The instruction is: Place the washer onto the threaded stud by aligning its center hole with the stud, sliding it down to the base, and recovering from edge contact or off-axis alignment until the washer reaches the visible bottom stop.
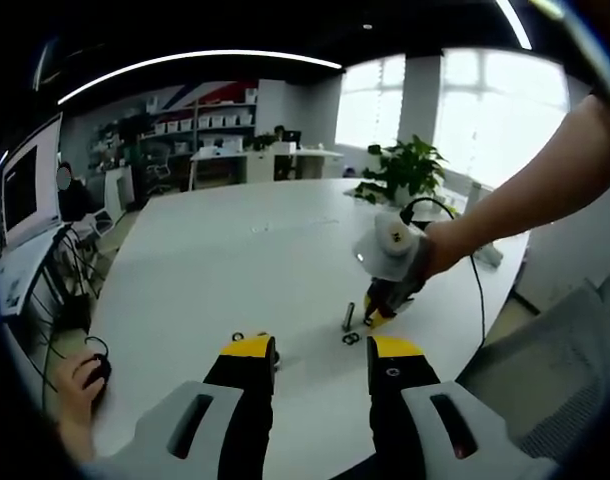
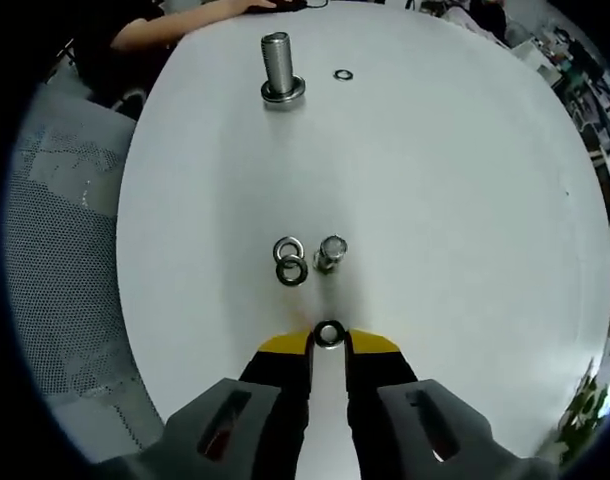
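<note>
1. The white tabletop (image 2: pixel 435 180) carries everything; a large bolt (image 2: pixel 277 68) stands in the upper part of the right gripper view.
2. The right gripper (image 2: pixel 329 338) has its fingers clenched on a washer (image 2: pixel 329 333), low in frame, just below the threaded stud (image 2: pixel 330 252).
3. The left gripper (image 1: pixel 321 352) is released, idle.
4. Step in hand: carrying the washer to the stud. Next calls for centring its hole over the stud top.
5. Two spare washers (image 2: pixel 290 260) overlap beside the stud; its thread and base are hard to make out.

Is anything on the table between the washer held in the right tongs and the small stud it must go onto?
Nothing visible blocks it. The washer in the right tongs faces the stud across bare table; two loose washers lie beside the stud, off that line.
</note>
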### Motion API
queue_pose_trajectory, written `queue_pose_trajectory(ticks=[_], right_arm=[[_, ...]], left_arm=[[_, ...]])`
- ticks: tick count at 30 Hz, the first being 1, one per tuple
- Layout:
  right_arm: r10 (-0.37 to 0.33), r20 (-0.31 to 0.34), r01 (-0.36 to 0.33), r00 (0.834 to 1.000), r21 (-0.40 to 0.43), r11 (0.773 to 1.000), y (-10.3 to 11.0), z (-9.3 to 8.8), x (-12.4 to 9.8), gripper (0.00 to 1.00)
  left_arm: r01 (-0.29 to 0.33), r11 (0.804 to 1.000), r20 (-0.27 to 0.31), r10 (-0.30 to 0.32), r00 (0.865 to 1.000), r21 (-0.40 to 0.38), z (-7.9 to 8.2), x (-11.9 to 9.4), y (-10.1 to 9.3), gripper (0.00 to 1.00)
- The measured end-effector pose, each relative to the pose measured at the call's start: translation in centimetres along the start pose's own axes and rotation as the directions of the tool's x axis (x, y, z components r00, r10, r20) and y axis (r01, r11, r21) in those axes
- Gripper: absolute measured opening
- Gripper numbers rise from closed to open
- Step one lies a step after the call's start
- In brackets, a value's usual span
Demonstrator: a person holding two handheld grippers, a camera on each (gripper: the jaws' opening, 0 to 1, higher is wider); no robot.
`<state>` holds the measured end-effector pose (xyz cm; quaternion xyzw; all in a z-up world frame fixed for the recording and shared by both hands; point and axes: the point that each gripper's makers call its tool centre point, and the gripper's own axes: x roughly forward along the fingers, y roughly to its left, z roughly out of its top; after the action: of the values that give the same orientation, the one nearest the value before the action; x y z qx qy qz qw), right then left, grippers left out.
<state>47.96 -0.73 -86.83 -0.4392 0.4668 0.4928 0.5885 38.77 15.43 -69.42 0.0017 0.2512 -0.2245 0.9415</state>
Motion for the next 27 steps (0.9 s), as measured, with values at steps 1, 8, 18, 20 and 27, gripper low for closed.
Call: queue_pose_trajectory(ticks=[1, 8, 18, 20, 27], right_arm=[[-0.004, 0.002, 0.004, 1.000, -0.005, 1.000, 0.0, 0.0, 0.1, 0.14], [-0.034, 0.024, 0.033, 0.999, 0.025, 0.999, -0.1, 0.0, -0.1, 0.13], [-0.038, 0.069, 0.031, 0.997, 0.102, 0.994, -0.1, 0.1, -2.0, 0.13], [-0.043, 0.084, 0.034, 0.996, 0.108, 0.994, -0.3, 0.2, -2.6, 0.13], [-0.064, 0.128, 0.048, 0.990, 0.127, 0.991, -0.5, 0.9, -4.7, 0.13]], left_arm=[[0.000, 1.000, 0.001, 0.000, 1.000, -0.001, 0.0, 0.0, 0.0, 0.35], [0.007, 1.000, 0.001, -0.007, 1.000, 0.000, 0.0, 0.0, -0.2, 0.35], [0.009, 1.000, 0.001, -0.009, 1.000, -0.005, 0.0, 0.0, -0.2, 0.35], [0.008, 1.000, 0.002, -0.008, 1.000, -0.006, 0.0, 0.0, -0.2, 0.35], [0.007, 1.000, 0.006, -0.007, 1.000, -0.010, 0.1, -0.1, -0.1, 0.35]])
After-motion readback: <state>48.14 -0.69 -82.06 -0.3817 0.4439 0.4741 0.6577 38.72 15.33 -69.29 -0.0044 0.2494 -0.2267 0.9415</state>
